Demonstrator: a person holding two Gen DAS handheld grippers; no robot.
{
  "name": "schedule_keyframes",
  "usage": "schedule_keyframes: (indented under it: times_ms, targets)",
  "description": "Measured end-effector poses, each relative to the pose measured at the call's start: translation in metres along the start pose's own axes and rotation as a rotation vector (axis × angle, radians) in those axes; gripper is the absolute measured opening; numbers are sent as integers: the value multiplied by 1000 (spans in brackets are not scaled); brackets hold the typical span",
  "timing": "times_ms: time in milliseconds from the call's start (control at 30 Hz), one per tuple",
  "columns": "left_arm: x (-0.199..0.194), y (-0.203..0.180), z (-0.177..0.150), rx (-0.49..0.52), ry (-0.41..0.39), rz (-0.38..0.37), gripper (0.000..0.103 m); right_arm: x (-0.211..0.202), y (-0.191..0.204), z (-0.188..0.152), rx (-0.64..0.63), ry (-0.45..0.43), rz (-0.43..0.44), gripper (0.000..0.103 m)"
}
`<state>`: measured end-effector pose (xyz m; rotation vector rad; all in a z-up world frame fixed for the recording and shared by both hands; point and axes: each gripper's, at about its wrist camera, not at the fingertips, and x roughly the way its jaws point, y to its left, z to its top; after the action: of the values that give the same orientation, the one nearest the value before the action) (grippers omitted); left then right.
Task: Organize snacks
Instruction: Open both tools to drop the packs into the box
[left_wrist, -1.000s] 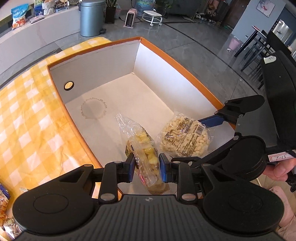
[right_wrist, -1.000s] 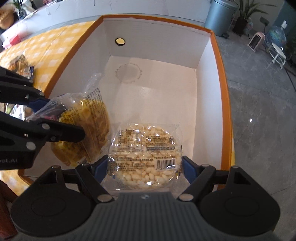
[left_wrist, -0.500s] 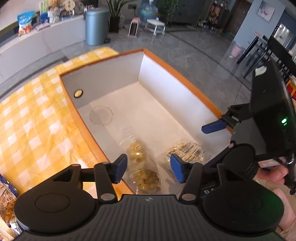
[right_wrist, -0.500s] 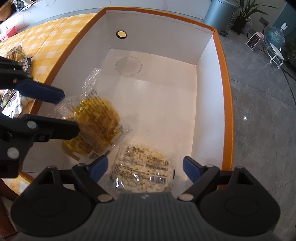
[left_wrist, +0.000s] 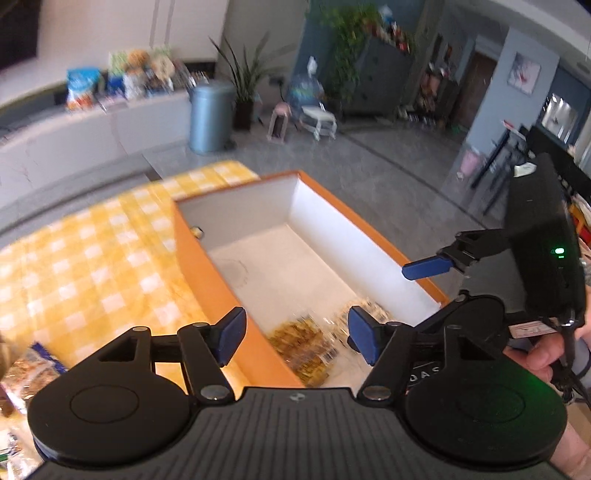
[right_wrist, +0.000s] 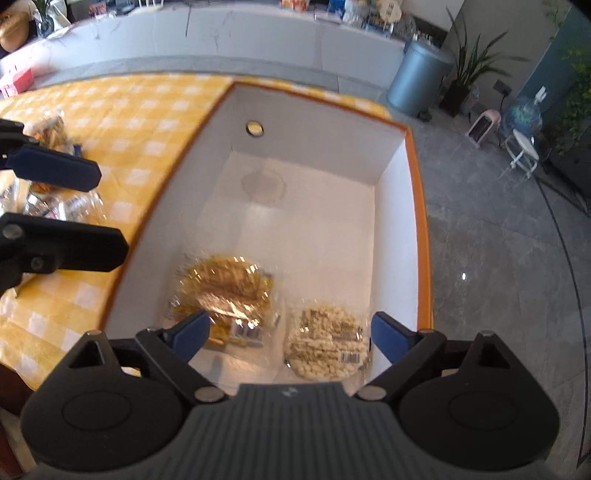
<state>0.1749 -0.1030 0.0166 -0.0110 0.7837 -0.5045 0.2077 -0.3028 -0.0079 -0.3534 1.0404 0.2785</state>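
Both tongs released, jaws wide, nothing held: left tongs (left_wrist: 295, 334), right tongs (right_wrist: 290, 334). Yellow snack bag (right_wrist: 225, 291) and pale snack bag (right_wrist: 327, 345) lie side by side on box (right_wrist: 314, 122) floor, near end.

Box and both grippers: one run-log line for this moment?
left gripper open | right gripper open | yellow snack pack, white snack pack lying in box

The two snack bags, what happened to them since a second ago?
Both were let go. The left gripper dropped the clear bag of yellow snacks, the right gripper the clear bag of pale puffs; both grippers opened and pulled back. The orange-rimmed white box stayed put.
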Motion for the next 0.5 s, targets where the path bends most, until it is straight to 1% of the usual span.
schedule_keyframes:
  times_ms: [100,167,267,400,500]
  targets:
    - [-23,3,-11,-4,-86,44,80,-24,15,0,-9,-104,-8,92]
    - [-37,8,-20,-20,-139,78,81,-37,27,-1,-9,-170,-12,92]
    - [-56,15,-34,-52,-206,140,84,-52,46,-6,19,-276,-16,92]
    - [-79,27,-53,-84,-272,223,85,-67,73,-15,63,-403,17,91]
    - [-92,36,-70,-91,-300,294,87,-70,91,-25,112,-466,60,91]
